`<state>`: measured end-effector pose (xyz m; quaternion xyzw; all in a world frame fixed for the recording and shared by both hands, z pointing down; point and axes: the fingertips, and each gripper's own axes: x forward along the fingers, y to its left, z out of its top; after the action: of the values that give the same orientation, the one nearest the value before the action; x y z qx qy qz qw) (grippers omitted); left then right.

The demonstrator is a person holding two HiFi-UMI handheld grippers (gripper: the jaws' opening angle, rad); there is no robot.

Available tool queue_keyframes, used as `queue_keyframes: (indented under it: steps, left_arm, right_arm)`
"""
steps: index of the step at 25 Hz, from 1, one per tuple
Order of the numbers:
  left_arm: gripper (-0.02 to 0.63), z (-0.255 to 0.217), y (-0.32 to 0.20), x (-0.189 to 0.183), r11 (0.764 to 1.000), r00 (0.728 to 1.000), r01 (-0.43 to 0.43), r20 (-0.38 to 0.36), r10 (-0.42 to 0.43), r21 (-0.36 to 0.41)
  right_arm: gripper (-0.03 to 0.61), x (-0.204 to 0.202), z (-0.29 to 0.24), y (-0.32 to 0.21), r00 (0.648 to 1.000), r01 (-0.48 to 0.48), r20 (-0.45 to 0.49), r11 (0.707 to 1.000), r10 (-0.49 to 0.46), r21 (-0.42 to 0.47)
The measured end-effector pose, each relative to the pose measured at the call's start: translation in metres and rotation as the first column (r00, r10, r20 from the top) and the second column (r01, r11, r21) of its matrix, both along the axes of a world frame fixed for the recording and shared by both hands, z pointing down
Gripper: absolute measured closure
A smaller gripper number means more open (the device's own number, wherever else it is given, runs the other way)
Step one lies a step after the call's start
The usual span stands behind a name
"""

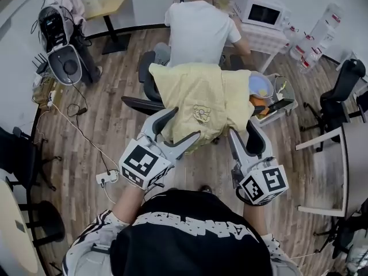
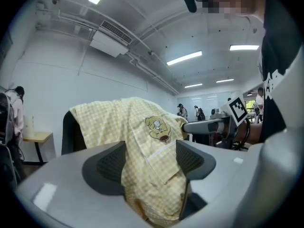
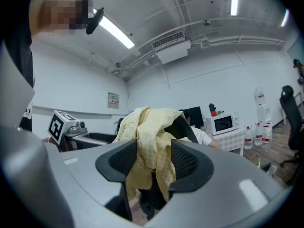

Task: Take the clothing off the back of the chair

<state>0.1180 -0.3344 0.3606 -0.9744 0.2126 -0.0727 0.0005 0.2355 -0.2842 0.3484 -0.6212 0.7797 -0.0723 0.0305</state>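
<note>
A pale yellow checked garment (image 1: 201, 99) with a small bear patch hangs over the back of a black chair (image 1: 142, 103). My left gripper (image 1: 187, 123) stands open at its lower hem. In the left gripper view the cloth (image 2: 142, 141) hangs between the spread pads of that gripper (image 2: 149, 163), unpinched. My right gripper (image 1: 242, 131) is open at the garment's right hanging edge. In the right gripper view a yellow fold (image 3: 149, 141) shows between that gripper's (image 3: 154, 161) wide-apart pads, with the dark chair back (image 3: 184, 125) behind it.
A person in a white T-shirt (image 1: 201, 30) sits just beyond the chair at a table with a microwave (image 1: 261, 11). A bin of items (image 1: 275, 99) stands right of the chair. A black office chair (image 1: 342, 88) and white table (image 1: 345, 165) are at right; a power strip (image 1: 106, 177) lies on the floor at left.
</note>
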Motion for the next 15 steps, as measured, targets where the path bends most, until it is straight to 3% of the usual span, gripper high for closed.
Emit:
queue_keyframes:
  steps: [4, 6, 10, 15]
  left_arm:
    - [0.301, 0.005, -0.003, 0.005, 0.999, 0.998, 0.051, 0.024, -0.051, -0.005]
    - [0.333, 0.003, -0.006, 0.005, 0.996, 0.996, 0.084, 0.033, -0.085, 0.005]
    - [0.393, 0.001, -0.007, 0.005, 0.991, 0.990, 0.125, 0.066, -0.128, 0.034]
    - [0.486, 0.000, -0.006, -0.006, 0.984, 0.983, 0.175, 0.057, -0.177, 0.027]
  right_arm:
    - [0.350, -0.002, 0.002, -0.011, 0.998, 0.059, 0.003, 0.998, -0.059, -0.011]
    - [0.355, -0.002, 0.001, -0.015, 0.996, 0.084, 0.010, 0.996, -0.084, -0.003]
    - [0.450, -0.008, 0.000, -0.019, 0.988, 0.153, 0.017, 0.988, -0.153, 0.011]
    - [0.509, -0.014, 0.003, -0.021, 0.979, 0.193, 0.058, 0.981, -0.194, 0.015]
